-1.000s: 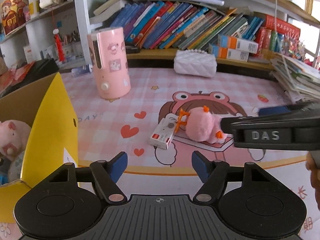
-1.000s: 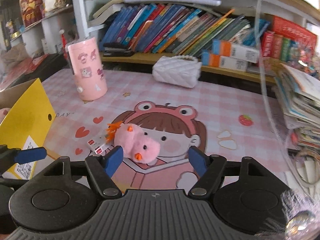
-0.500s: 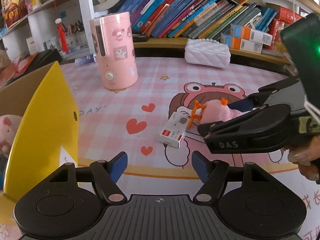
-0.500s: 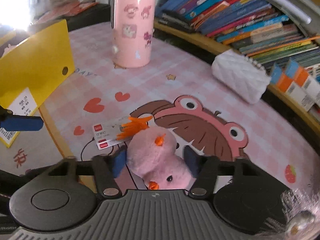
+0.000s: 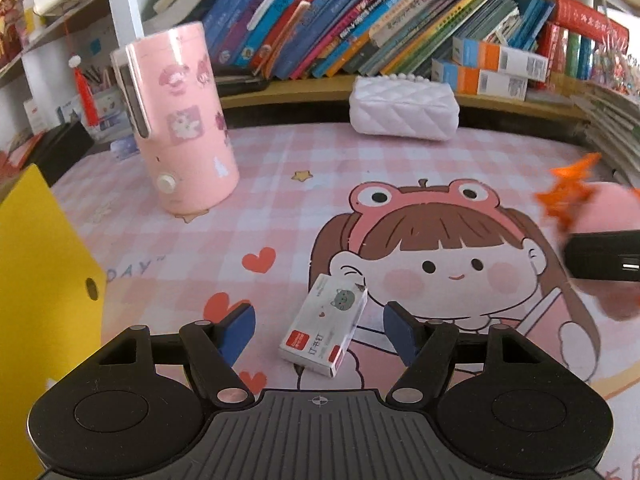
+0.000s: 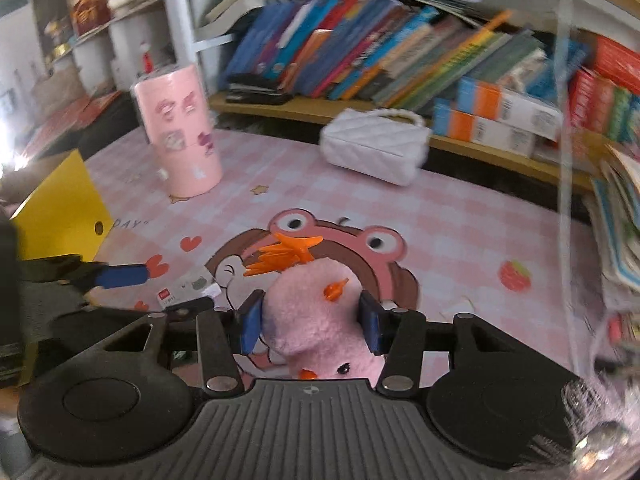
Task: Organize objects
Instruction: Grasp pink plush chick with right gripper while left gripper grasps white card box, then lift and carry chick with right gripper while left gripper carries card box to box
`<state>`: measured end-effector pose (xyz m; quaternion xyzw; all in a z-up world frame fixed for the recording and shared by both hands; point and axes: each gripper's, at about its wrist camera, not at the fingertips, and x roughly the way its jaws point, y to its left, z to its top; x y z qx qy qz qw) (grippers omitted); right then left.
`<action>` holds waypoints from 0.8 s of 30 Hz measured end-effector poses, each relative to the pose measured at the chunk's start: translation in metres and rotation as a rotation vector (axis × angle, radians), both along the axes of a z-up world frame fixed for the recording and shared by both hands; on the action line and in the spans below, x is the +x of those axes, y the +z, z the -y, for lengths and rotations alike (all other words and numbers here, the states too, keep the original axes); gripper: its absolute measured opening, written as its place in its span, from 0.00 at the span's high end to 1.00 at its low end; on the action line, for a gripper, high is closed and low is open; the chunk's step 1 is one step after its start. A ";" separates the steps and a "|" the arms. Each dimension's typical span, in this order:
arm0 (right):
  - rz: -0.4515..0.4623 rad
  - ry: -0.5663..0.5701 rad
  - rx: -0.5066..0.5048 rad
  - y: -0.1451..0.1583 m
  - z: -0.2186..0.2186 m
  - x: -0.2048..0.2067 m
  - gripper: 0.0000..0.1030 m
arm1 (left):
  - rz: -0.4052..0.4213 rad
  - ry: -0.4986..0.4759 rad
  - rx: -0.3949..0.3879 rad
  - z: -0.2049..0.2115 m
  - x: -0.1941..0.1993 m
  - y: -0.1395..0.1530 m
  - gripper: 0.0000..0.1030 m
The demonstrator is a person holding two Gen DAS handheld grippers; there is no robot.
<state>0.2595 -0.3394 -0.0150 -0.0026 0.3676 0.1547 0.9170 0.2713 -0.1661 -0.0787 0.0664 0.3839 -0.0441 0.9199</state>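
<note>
My right gripper (image 6: pixel 310 326) is shut on a pink plush duck (image 6: pixel 320 312) with orange feet and holds it above the pink cartoon mat (image 6: pixel 460 224). The duck also shows blurred at the right edge of the left wrist view (image 5: pixel 608 216). My left gripper (image 5: pixel 318 332) is open, its blue pads on either side of a small white box with a red end (image 5: pixel 326 330) that lies on the mat (image 5: pixel 280 200). The same box shows in the right wrist view (image 6: pixel 188 290), beside the left gripper's blue fingertip (image 6: pixel 120 276).
A yellow cardboard box (image 5: pixel 40 280) stands at the left. A tall pink cylinder (image 5: pixel 176 120) stands at the back left and a white quilted purse (image 5: pixel 404 110) at the back. A shelf of books (image 5: pixel 360 20) runs behind; stacked books (image 6: pixel 616 232) lie at the right.
My right gripper closed on the pink duck and lifted it off the mat to the right. My left gripper moved forward over the small white box.
</note>
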 end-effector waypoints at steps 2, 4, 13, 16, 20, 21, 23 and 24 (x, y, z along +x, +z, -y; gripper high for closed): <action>-0.010 -0.025 0.020 0.001 0.007 -0.008 0.55 | 0.000 0.004 -0.014 -0.001 0.002 -0.003 0.32; -0.024 -0.049 0.042 0.002 0.014 -0.013 0.55 | 0.002 0.009 -0.024 -0.001 0.004 -0.004 0.34; -0.061 -0.099 0.105 0.001 0.025 -0.030 0.55 | -0.017 -0.057 -0.063 0.003 0.002 -0.001 0.73; -0.070 -0.103 0.122 -0.001 0.026 -0.037 0.55 | -0.044 -0.058 -0.077 0.004 -0.003 0.003 0.73; -0.072 -0.102 0.104 -0.003 0.025 -0.045 0.55 | -0.035 -0.053 -0.130 0.001 -0.020 0.016 0.73; -0.074 -0.101 0.095 -0.004 0.024 -0.047 0.55 | -0.032 -0.053 -0.152 -0.001 -0.027 0.021 0.73; -0.080 -0.098 0.081 -0.006 0.022 -0.053 0.55 | -0.033 -0.053 -0.191 -0.005 -0.038 0.029 0.73; -0.082 -0.097 0.076 -0.006 0.021 -0.055 0.55 | -0.033 -0.054 -0.205 -0.008 -0.045 0.034 0.73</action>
